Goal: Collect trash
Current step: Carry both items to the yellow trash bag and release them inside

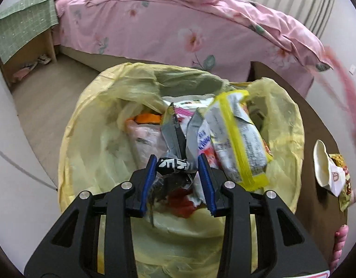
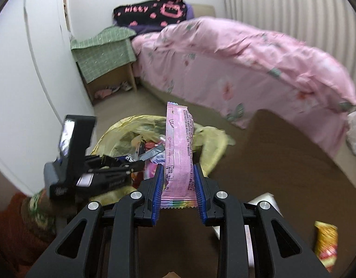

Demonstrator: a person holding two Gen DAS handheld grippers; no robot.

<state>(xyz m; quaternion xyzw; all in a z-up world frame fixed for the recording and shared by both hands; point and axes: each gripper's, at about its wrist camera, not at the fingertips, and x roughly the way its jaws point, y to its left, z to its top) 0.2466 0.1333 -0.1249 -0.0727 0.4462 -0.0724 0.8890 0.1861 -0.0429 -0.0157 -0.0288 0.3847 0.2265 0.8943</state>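
Left gripper [image 1: 176,169] pinching black wrapper [image 1: 173,165] over yellow-lined bin [image 1: 85,143]; right gripper [image 2: 179,180] clamped on pink wrapper [image 2: 179,146].

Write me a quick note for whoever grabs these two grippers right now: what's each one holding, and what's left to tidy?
Left gripper: shut on a black wrapper, over the bin.
Right gripper: shut on a pink wrapper, upright, near the bin.
Done: the yellow-lined bin already holds many wrappers.
Left: drop both wrappers in, then collect the white bag and snack packet on the brown table.
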